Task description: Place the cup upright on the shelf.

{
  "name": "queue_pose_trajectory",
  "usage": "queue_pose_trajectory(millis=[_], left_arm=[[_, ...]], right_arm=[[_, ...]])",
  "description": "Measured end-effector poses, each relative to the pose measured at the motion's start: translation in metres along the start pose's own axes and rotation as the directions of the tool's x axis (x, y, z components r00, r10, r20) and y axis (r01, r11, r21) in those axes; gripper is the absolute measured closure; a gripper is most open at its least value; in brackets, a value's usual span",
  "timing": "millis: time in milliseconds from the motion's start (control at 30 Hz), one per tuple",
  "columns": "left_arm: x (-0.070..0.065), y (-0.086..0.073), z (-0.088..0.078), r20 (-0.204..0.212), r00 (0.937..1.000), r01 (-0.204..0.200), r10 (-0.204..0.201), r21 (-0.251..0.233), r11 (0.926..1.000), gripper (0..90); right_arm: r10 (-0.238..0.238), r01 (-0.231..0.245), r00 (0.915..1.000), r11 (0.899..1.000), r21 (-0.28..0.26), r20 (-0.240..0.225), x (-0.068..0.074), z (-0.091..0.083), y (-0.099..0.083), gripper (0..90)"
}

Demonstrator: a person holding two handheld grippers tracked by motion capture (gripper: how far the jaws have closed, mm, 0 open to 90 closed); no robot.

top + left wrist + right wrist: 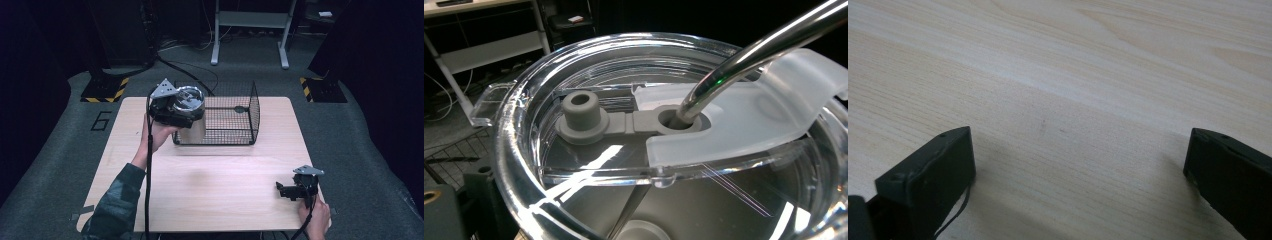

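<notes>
A steel tumbler (195, 127) with a clear lid (574, 200) stands or hangs at the left front corner of a black wire basket (254, 112); I cannot tell whether it rests on anything. My left gripper (184, 111) grips it near the top from the left. In the left gripper view a metal straw (764, 45) passes through the lid's frosted slider, beside a grey rubber stopper (581, 117). My right gripper (286, 190) rests low on the wooden table (210, 185) near its right front corner. Its fingers (933, 175) are spread wide, with bare wood between them.
The basket sits at the back middle of the table, its open side facing left. On the floor behind stand two bases with yellow-black stripes (105, 90) and a grey metal frame (250, 30). Bare tabletop lies between the two hands.
</notes>
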State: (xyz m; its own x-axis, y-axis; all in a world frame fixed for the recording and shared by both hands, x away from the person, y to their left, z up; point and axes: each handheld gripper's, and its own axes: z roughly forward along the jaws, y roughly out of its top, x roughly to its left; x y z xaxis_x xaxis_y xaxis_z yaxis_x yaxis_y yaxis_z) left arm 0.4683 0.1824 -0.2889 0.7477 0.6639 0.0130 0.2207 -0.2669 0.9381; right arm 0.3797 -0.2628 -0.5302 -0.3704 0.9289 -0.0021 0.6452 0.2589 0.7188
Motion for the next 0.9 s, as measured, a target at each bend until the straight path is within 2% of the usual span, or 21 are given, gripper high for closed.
queue_pose_trajectory(millis=[433,767,900], left_arm=[[0.006,0.017,0.019,-0.041,0.9991,-0.002,0.002,-0.006,1.0,3.5],[0.007,0.025,0.037,-0.069,0.9975,-0.014,0.014,-0.002,0.9999,3.5],[0.009,0.026,0.044,-0.074,0.9972,-0.004,0.004,-0.001,1.0,3.5]], right_arm=[[0.003,-0.003,1.0,1.0,0.001,0.001,0.0,0.0,0.0,0.0],[0.002,-0.002,1.0,1.0,0.0,0.001,0.0,0.0,0.0,0.0],[0.003,-0.003,1.0,1.0,0.001,0.001,0.0,0.0,0.0,0.0]])
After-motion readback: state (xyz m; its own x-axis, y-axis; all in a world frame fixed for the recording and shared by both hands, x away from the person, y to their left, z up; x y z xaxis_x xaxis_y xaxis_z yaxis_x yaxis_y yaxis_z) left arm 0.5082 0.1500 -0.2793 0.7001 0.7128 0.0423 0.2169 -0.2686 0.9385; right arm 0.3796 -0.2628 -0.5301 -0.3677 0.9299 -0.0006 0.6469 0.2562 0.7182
